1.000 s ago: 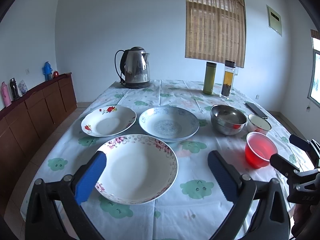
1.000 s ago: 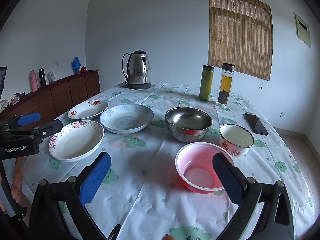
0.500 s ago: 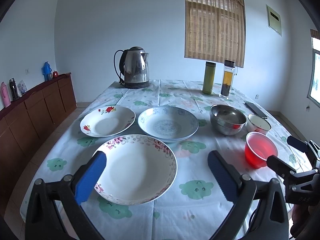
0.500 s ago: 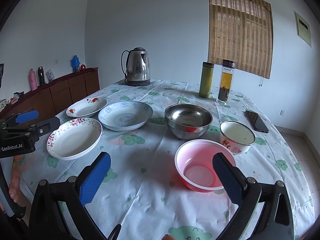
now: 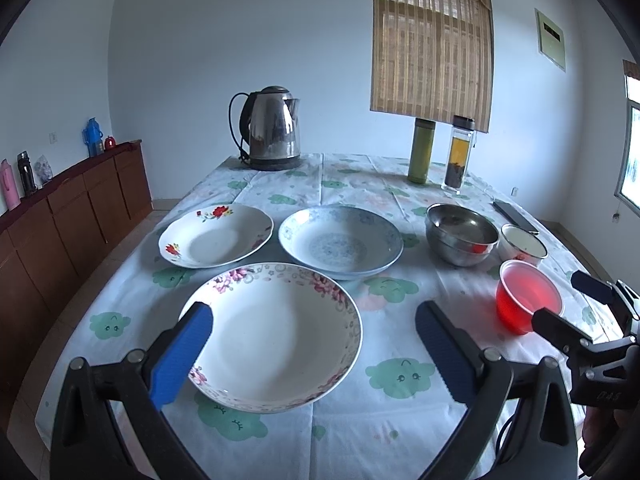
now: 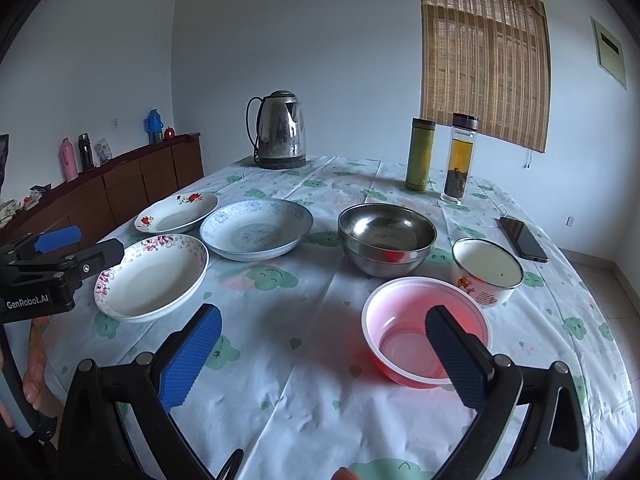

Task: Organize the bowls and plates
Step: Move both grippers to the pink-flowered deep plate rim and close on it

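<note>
We hold the left tool [image 5: 312,344] spread wide above the near edge of the worktop [image 5: 392,420], its blue pads [image 5: 182,354] either side of the pink-flowered plate [image 5: 276,332] without touching it (nothing is gripped). Behind that plate lie the red-flowered plate [image 5: 216,235] to the left and the blue-patterned plate [image 5: 341,242] to the right; these two sit just beside each other, and the blue one nearly meets the pink-flowered rim.

Our right tool [image 6: 324,354] is likewise released and empty, hovering low over the cloth, with its right pad in front of the pink plastic bowl [image 6: 424,330]. Just behind that bowl stand the steel bowl [image 6: 386,238] and, to its right, the white enamel bowl [image 6: 487,270], all three close together but apart. From the right wrist camera the plates form a cluster on the left of the worktop, the bowls a cluster on the right.

At the far side we see a kettle [image 6: 280,130], a green flask [image 6: 419,154] and a glass tea bottle [image 6: 460,158] side by side, and a phone [image 6: 522,238] lying flat near the right edge. A wooden sideboard [image 5: 60,216] runs along the left wall, carrying bottles.
</note>
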{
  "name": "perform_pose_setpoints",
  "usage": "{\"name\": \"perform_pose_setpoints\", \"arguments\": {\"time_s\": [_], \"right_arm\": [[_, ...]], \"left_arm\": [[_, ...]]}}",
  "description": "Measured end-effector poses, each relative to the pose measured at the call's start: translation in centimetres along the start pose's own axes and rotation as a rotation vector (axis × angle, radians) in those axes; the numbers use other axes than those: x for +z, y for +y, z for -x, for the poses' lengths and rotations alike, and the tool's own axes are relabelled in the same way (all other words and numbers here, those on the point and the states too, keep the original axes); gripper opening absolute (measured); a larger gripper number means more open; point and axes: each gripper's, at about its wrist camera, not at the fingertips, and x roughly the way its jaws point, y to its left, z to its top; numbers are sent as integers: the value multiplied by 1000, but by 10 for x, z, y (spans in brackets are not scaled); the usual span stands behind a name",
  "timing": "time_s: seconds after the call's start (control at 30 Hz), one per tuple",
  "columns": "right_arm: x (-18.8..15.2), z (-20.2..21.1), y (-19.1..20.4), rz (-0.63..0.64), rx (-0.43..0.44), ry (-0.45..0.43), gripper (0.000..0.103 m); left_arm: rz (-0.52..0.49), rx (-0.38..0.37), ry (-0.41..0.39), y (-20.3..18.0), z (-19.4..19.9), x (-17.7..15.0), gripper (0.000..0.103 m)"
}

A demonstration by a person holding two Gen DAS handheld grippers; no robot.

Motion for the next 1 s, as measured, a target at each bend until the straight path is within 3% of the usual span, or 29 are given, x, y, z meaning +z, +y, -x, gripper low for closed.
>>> {"name": "perform_pose_setpoints", "arguments": {"time_s": [0.27,0.37,0.5,0.63,0.8,0.9,1.0], "right_arm": [[8,-24,15,-5,103,32,102],[11,-40,27,20,133,59,94],[16,-63,44,63,181,103,79],[23,-83,61,85,239,140,72],[31,-106,82,124,287,195,49],[32,-121,89,135,296,230,41],[34,-133,92,138,299,259,39]], "left_arm": [[66,38,46,35,-22,-5,103],[90,52,52,50,-28,-8,101],[119,63,81,68,-40,-11,86],[144,68,100,83,-48,-14,81],[172,65,128,99,-56,-17,54],[178,63,146,103,-62,-20,44],[178,61,159,105,-65,-23,40]]}}
